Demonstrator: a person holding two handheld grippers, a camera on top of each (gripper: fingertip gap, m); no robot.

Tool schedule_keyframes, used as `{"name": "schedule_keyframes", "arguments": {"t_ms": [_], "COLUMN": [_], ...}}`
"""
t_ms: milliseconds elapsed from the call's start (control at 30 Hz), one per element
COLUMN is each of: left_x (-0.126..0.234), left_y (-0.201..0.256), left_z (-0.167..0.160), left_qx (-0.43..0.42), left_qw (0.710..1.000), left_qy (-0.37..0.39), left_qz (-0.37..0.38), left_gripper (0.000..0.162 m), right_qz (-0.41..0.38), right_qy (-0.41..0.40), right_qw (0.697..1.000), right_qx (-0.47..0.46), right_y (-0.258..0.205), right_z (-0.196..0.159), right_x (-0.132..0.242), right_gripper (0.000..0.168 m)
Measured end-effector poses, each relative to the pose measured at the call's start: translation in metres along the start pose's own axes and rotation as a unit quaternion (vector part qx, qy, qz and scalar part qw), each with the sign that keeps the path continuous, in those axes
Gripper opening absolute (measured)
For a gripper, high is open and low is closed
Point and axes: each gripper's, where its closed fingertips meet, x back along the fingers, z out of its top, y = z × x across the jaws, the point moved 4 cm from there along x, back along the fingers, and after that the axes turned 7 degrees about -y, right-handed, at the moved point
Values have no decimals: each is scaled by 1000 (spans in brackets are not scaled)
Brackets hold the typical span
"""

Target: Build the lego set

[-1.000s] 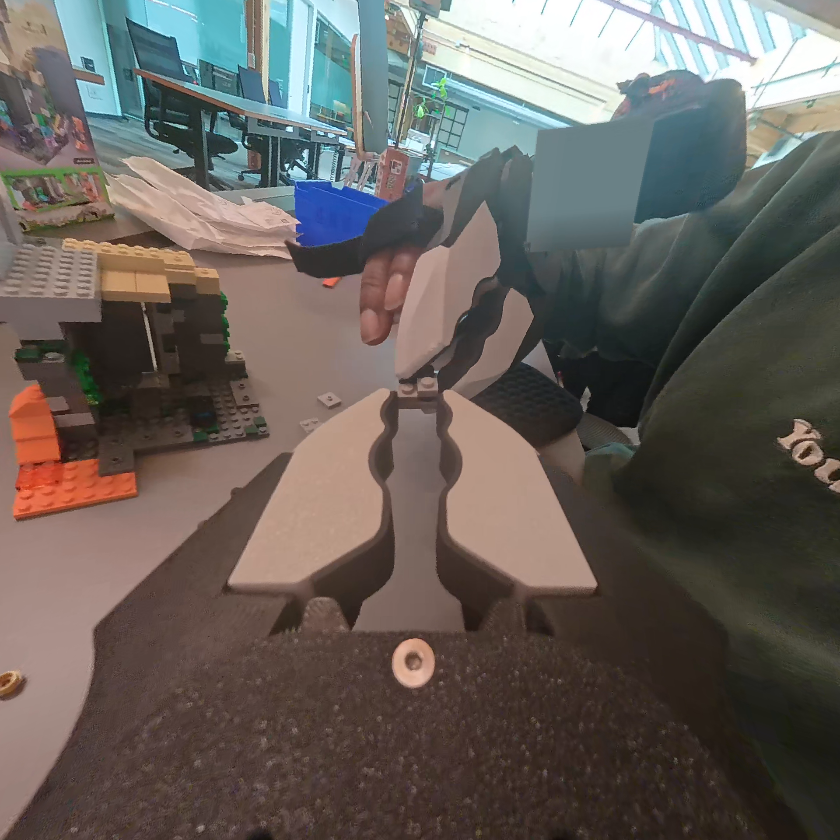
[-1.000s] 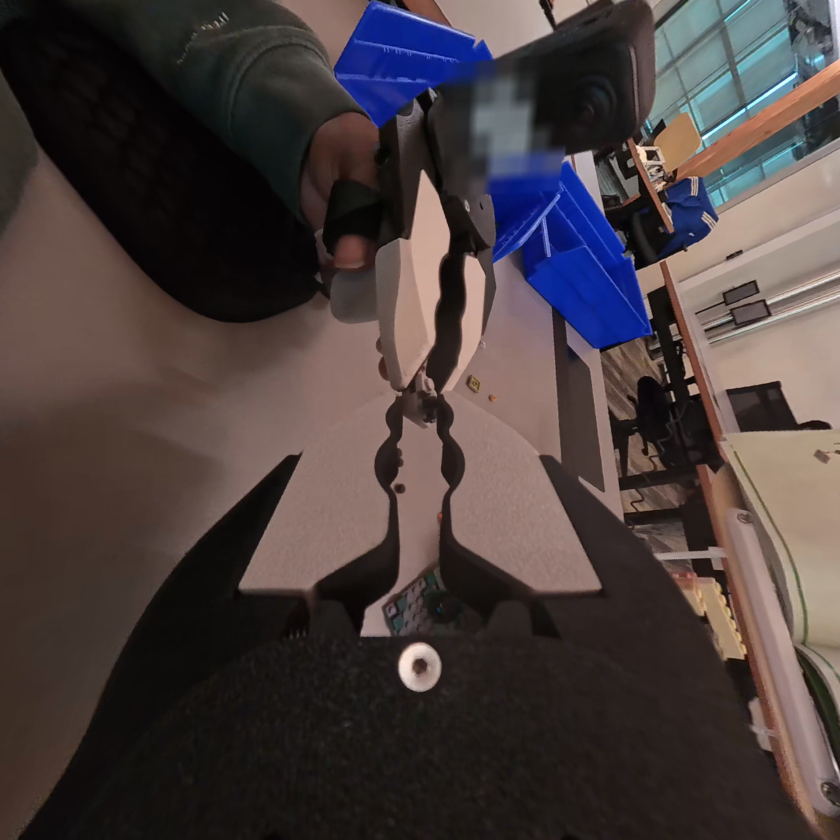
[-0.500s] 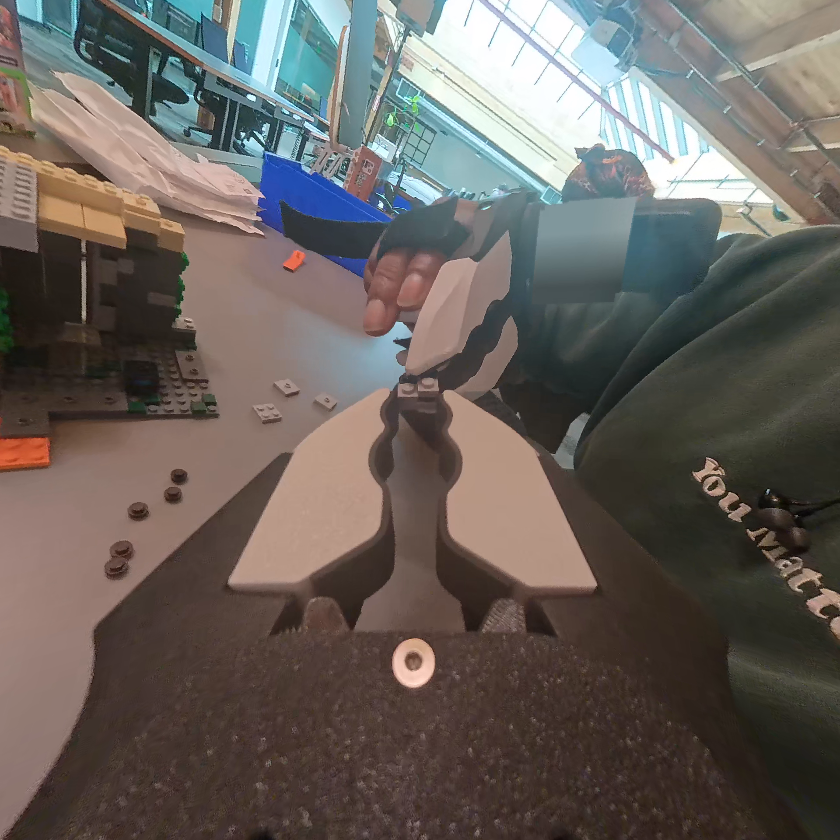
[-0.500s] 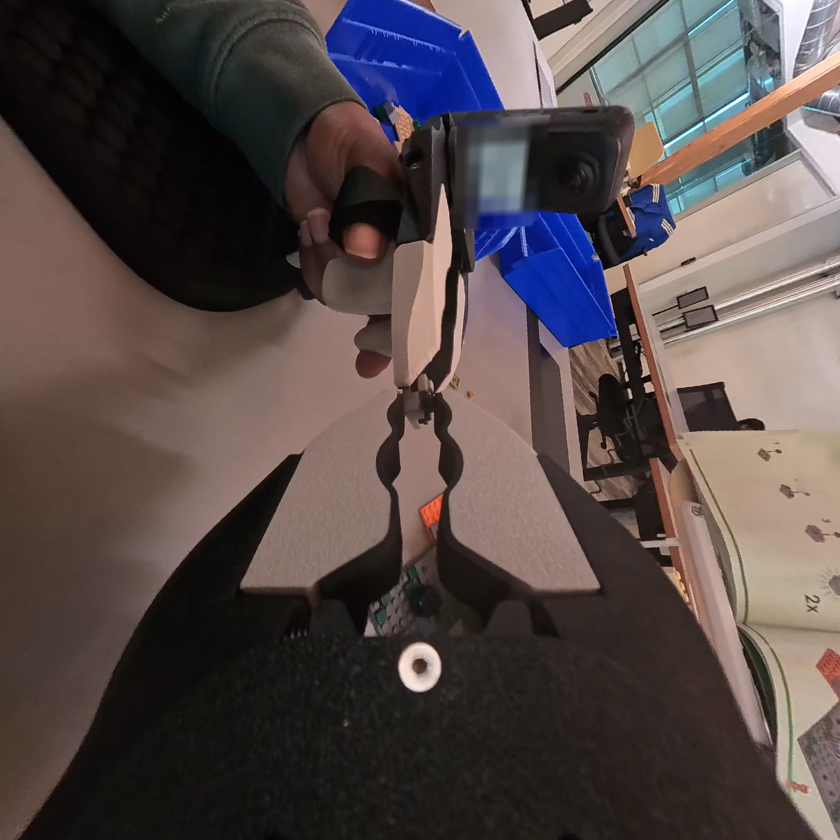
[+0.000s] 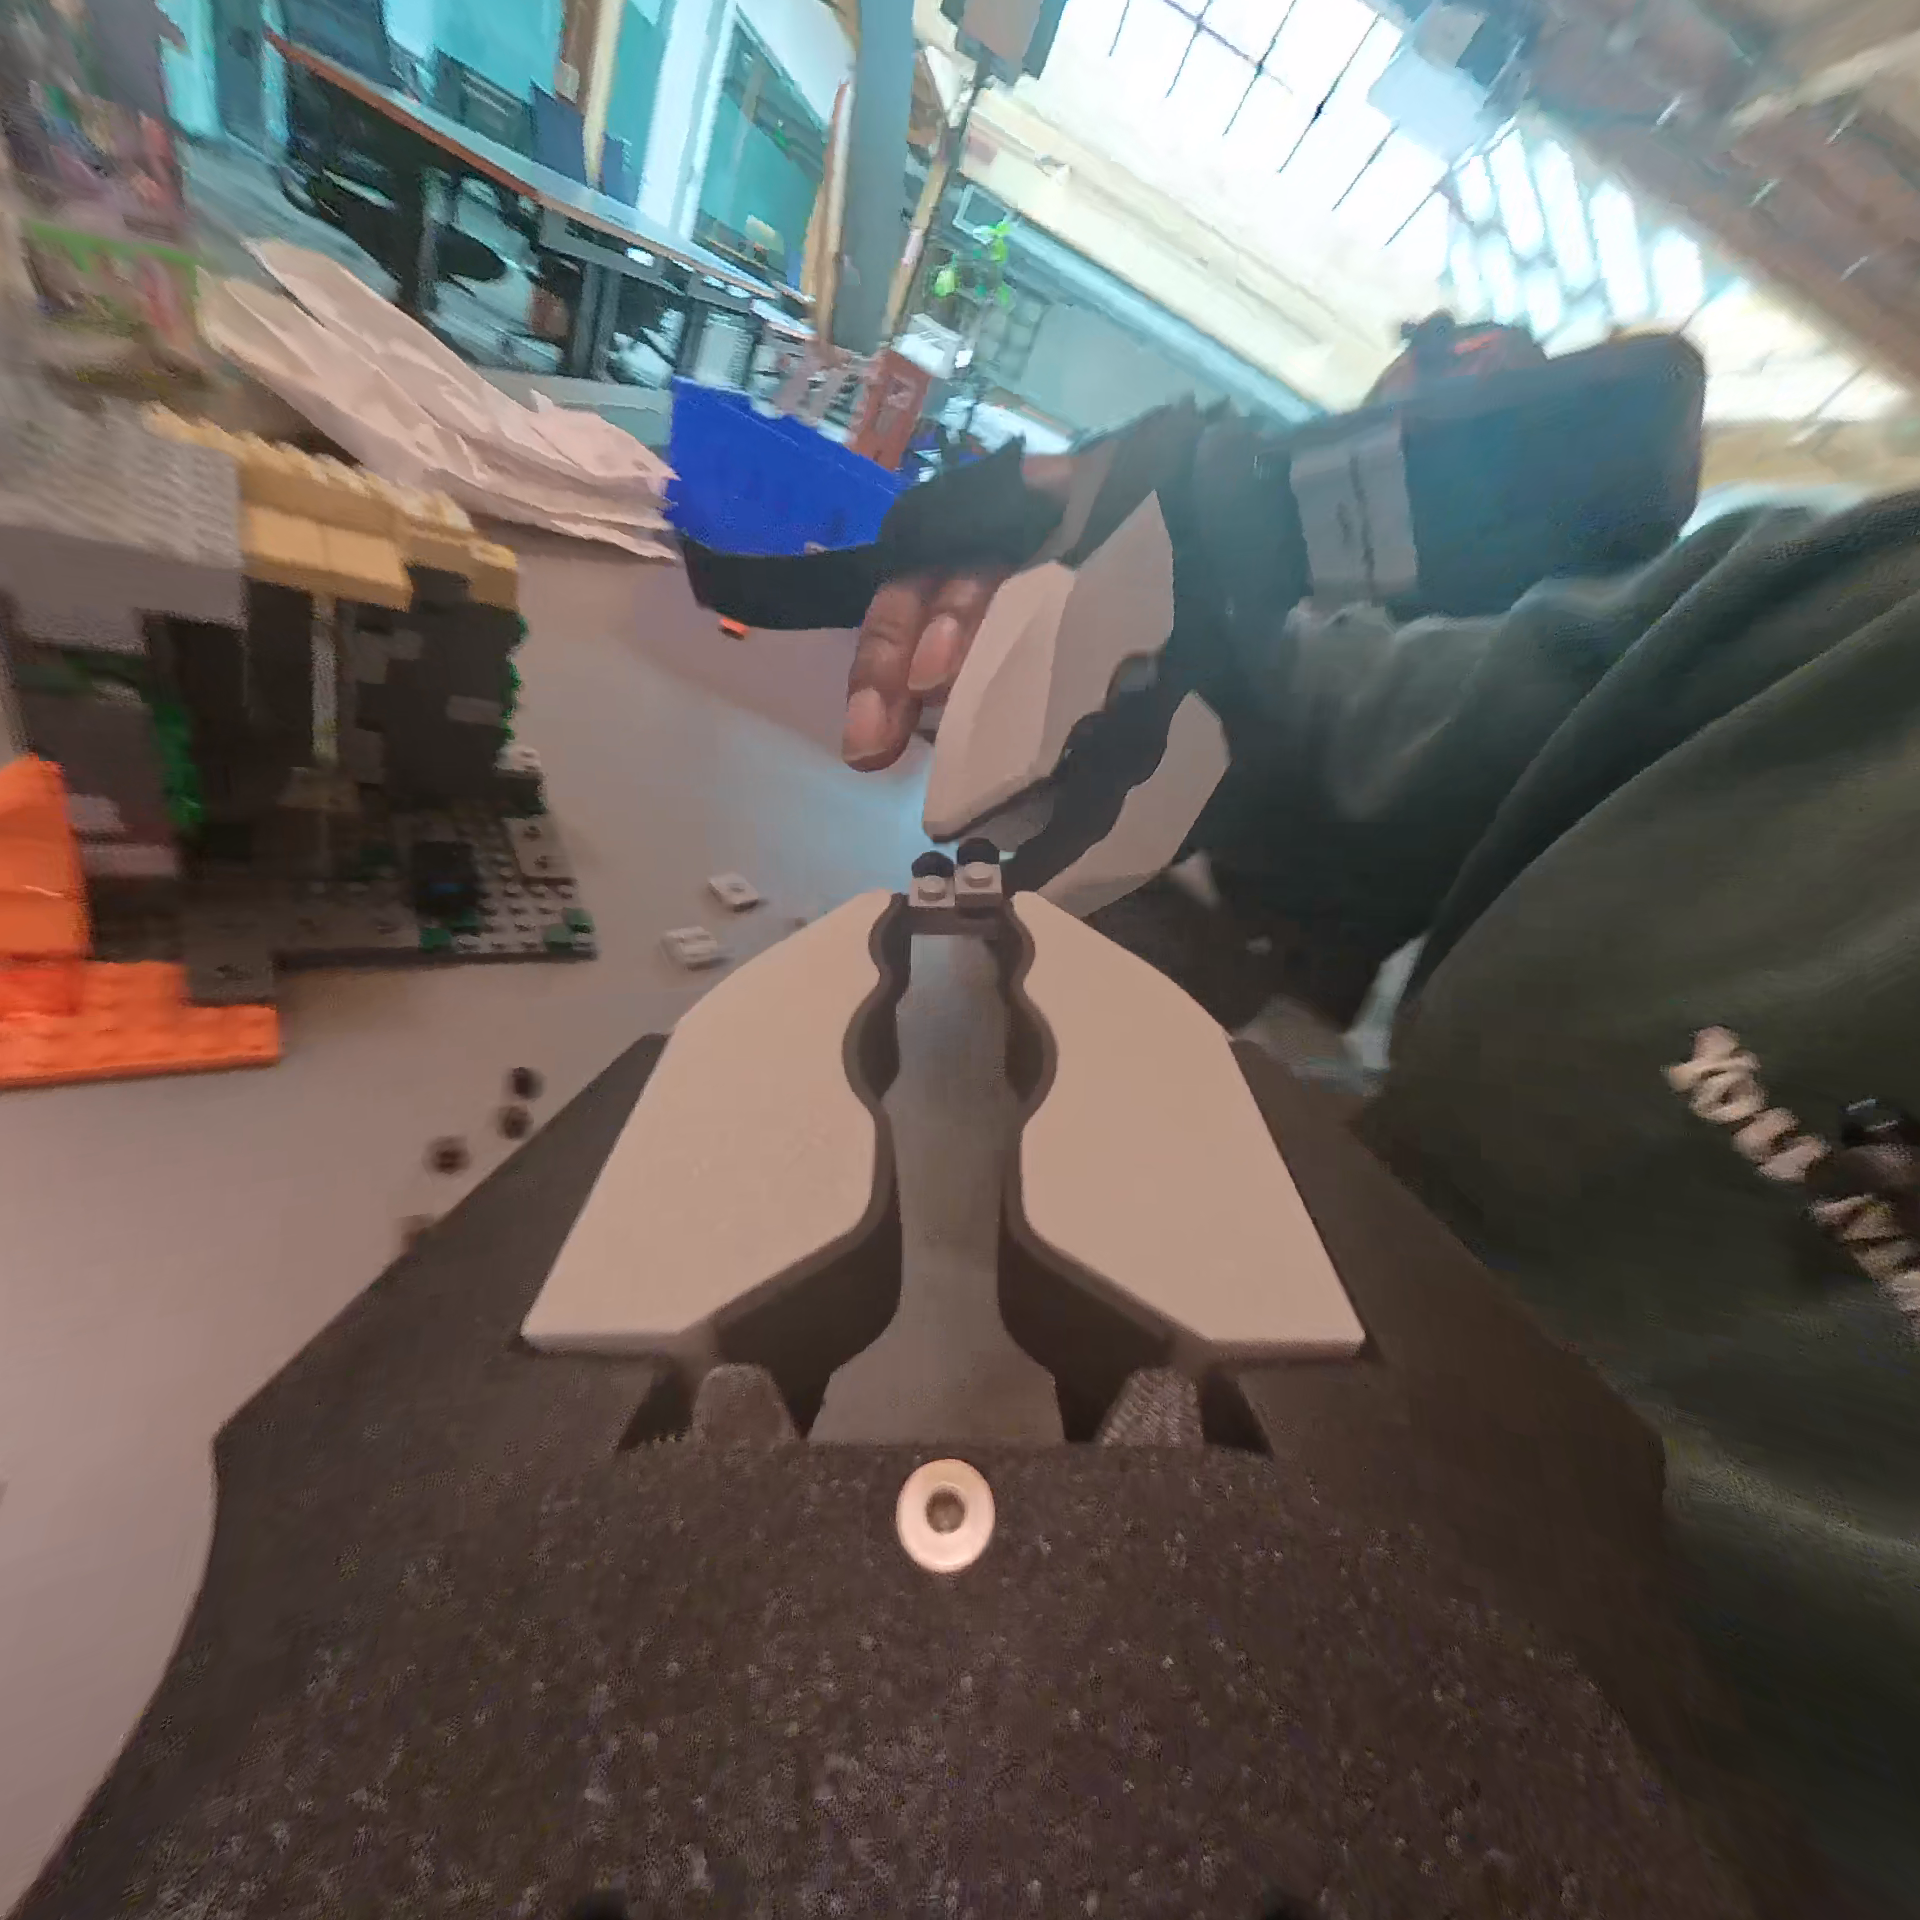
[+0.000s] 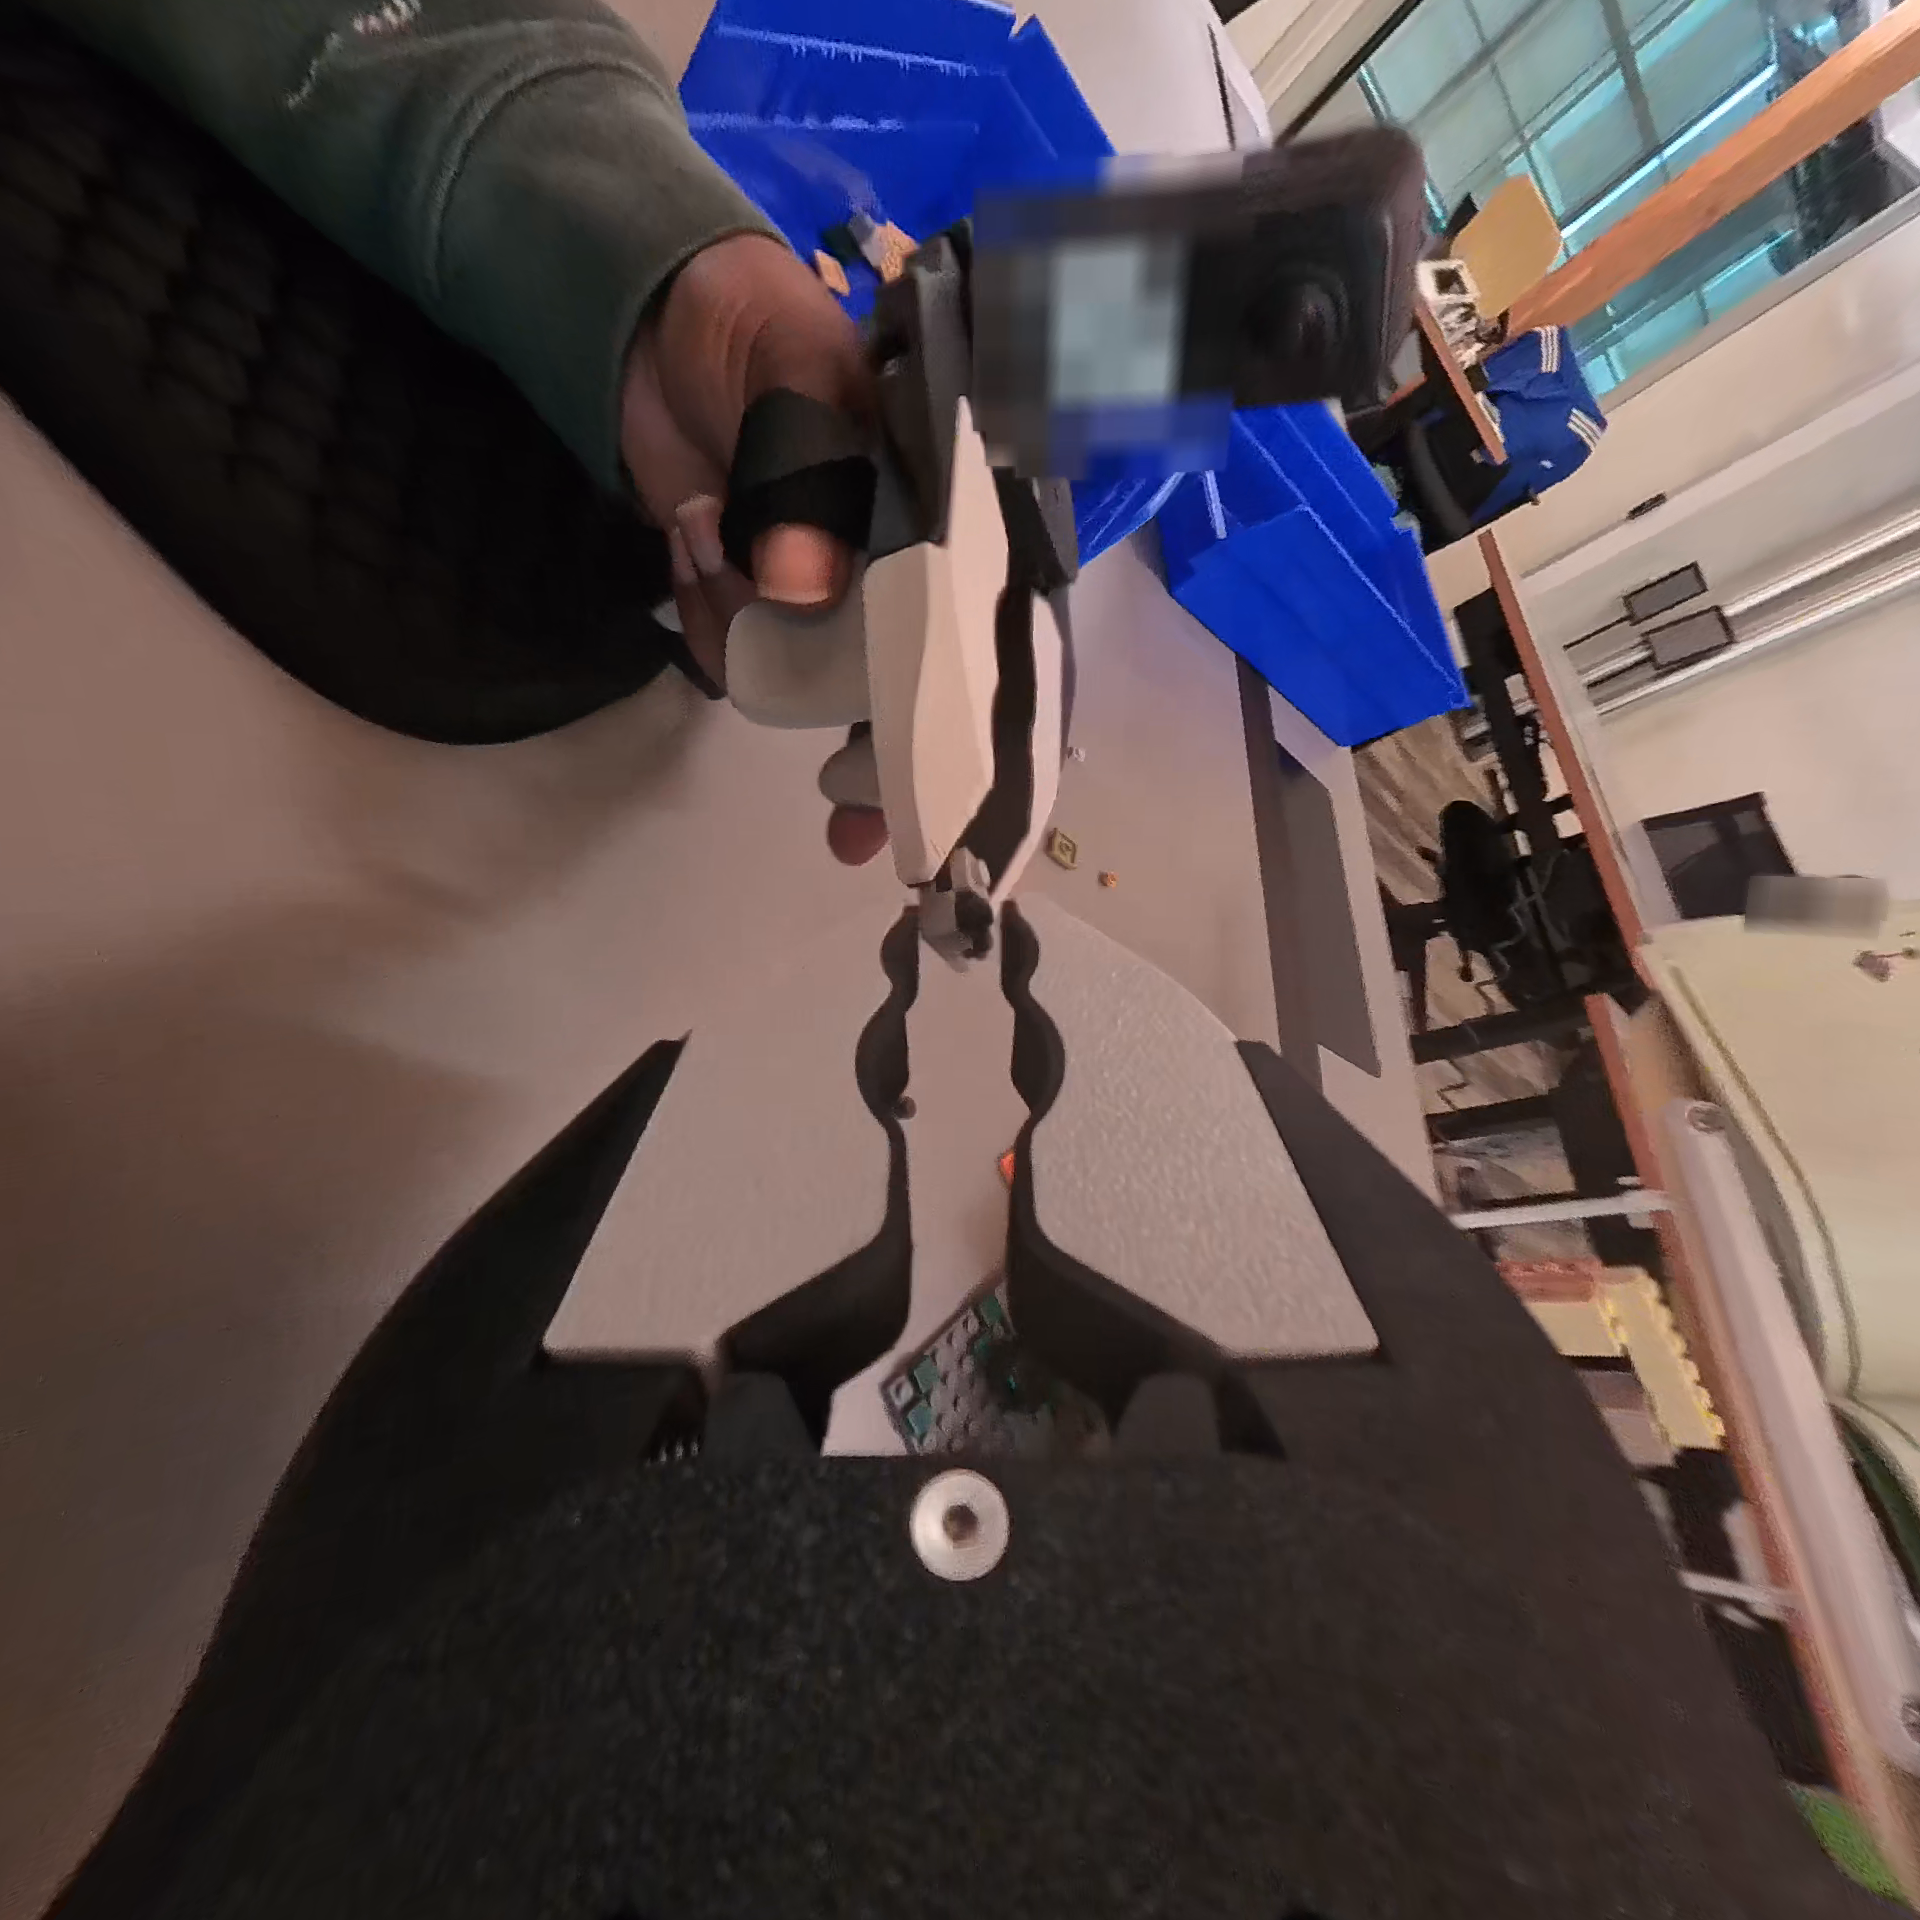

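Left gripper (image 5: 956, 914) is closed on the small grey plate (image 5: 954, 885); right gripper (image 5: 1013, 847) has just let go and opened, so the studs seem pressed on.

Bright skylights (image 5: 1299, 135), long desks (image 5: 540, 208), office chairs (image 6: 1475, 862), glass partitions (image 5: 748, 156)

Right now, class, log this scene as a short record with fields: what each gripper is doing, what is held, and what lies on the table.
left gripper: shut on small grey plate
small grey plate: two studs wide, with dark round pieces on top
right gripper: open, tips just above the plate
lego build: on the table, left, on an orange base
loose pieces: small grey plates and dark round studs on the table
behind: blue bins, white paper bags
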Motion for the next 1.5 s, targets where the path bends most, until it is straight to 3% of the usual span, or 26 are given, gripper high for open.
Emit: {"name": "schedule_keyframes", "arguments": {"t_ms": [167,300,500,933,1000,1200,1367,1500], "left_x": [15,15,13,8,8,6,11,16], "left_y": [-14,-20,-27,-23,-22,-22,-27,-33], "left_z": [4,0,-11,-18,-18,-18,-15,-12], "left_qx": [-146,-171,-199,-221,-225,-230,-226,-227], "left_qw": [981,974,966,963,962,960,959,956], "left_qy": [-29,-40,-72,-85,-84,-88,-80,-77], "left_qz": [123,143,151,128,128,133,152,171], "left_gripper": [15,15,15,15,15,15,16,16], "right_qz": [123,203,263,303,301,249,274,286], "right_qy": [-41,-106,-154,-188,-179,-155,-163,-184], "right_qw": [984,958,939,922,923,942,935,918], "right_qx": [-123,-170,-161,-152,-159,-164,-154,-207], "right_y": [6,-10,-29,-36,-32,3,-26,-53], "right_z": [-32,-62,-73,-78,-75,-59,-57,-47], "right_x": [-11,-32,-55,-69,-65,-38,-45,-61], "right_gripper": [20,19,13,7,0,0,3,13]}}
